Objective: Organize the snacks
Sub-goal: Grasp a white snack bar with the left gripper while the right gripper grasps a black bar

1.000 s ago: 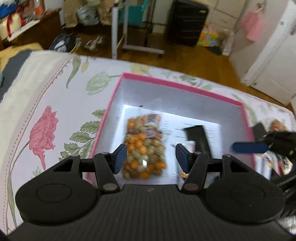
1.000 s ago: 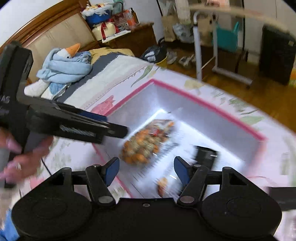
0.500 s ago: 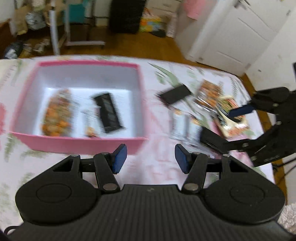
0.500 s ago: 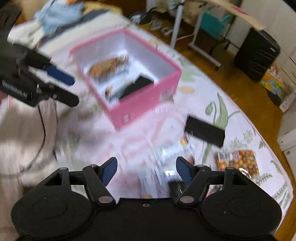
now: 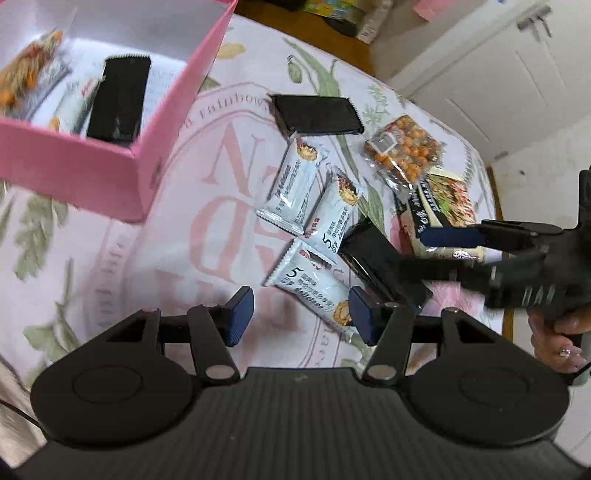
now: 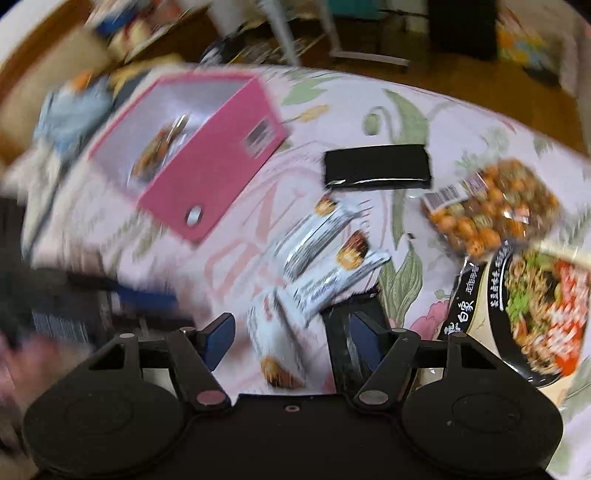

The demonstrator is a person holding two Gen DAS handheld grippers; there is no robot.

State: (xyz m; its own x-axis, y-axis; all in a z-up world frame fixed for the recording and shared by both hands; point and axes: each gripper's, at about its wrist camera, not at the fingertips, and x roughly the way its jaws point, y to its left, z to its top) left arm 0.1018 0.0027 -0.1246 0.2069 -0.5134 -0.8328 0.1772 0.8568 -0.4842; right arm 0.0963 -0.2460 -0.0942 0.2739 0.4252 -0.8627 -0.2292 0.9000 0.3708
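Note:
A pink box on the floral bedspread holds a black packet, a nut bag and a white bar. Outside it lie a black packet, three white snack bars, a nut bag, a second black packet and a noodle pack. My left gripper is open and empty above the nearest white bar. My right gripper is open over the white bars and the black packet.
The bed's right edge drops to a wooden floor by a white door. In the right wrist view a metal stand and a dark case stand on the floor beyond the bed. That view is blurred.
Both grippers have swung from above the pink box to the loose snacks on its right. The box now lies at the left of both views. Both stay open and empty.

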